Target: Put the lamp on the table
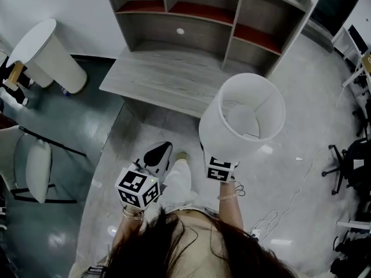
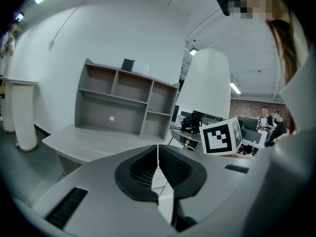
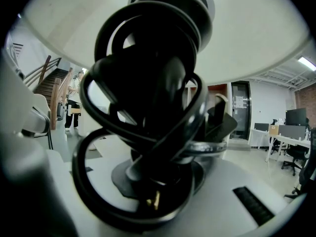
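The lamp has a white drum shade [image 1: 243, 117] that I look down into in the head view; it is held upright above the floor, short of the grey wooden table [image 1: 168, 77]. My right gripper [image 1: 220, 168] is below the shade, shut on the lamp's stem. In the right gripper view the lamp's coiled black cord [image 3: 148, 107] fills the frame between the jaws of the right gripper [image 3: 158, 181], with the shade [image 3: 256, 38] overhead. My left gripper [image 1: 157, 154] is to the lamp's left, shut and empty; the left gripper [image 2: 158, 164] faces the table [image 2: 94, 144], with the shade [image 2: 207, 85] to its right.
A grey shelf unit [image 1: 214, 16] stands along the table's back. A white cylinder [image 1: 49, 54] stands at far left, a white chair [image 1: 35, 167] nearer. Office chairs [image 1: 348, 167] and a floor cable [image 1: 301, 184] lie to the right. People [image 2: 271, 120] stand far off.
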`<state>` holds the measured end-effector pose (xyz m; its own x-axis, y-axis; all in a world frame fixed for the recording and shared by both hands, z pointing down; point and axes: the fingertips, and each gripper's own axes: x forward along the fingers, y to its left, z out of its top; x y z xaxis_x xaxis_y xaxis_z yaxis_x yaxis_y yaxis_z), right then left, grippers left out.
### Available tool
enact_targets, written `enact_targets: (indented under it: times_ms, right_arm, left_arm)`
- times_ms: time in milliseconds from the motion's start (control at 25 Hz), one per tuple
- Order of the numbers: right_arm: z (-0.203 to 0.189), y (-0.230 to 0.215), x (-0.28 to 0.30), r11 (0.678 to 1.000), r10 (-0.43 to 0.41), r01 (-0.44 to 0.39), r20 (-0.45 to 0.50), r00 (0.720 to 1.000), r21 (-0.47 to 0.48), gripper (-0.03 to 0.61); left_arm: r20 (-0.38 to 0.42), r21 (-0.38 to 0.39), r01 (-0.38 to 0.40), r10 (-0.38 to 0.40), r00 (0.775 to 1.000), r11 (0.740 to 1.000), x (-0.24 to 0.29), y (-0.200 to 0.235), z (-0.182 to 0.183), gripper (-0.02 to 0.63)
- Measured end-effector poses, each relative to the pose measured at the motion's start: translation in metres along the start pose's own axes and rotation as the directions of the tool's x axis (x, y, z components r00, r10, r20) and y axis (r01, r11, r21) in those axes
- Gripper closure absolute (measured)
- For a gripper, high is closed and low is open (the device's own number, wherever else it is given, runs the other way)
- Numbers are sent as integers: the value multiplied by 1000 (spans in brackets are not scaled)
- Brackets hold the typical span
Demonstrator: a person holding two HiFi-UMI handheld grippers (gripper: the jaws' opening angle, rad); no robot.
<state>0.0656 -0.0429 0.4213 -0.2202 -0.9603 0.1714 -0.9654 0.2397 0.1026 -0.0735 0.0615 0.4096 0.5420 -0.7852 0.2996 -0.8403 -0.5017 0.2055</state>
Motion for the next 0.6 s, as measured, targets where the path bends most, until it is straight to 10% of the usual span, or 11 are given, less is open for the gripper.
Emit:
enact_targets:
  times_ms: [600]
  right_arm:
    - [4, 6, 97, 1000, 7, -7, -40, 999, 6, 545]
  left_arm:
    - [-36, -17, -10, 10, 999, 1000, 56, 69, 28, 597]
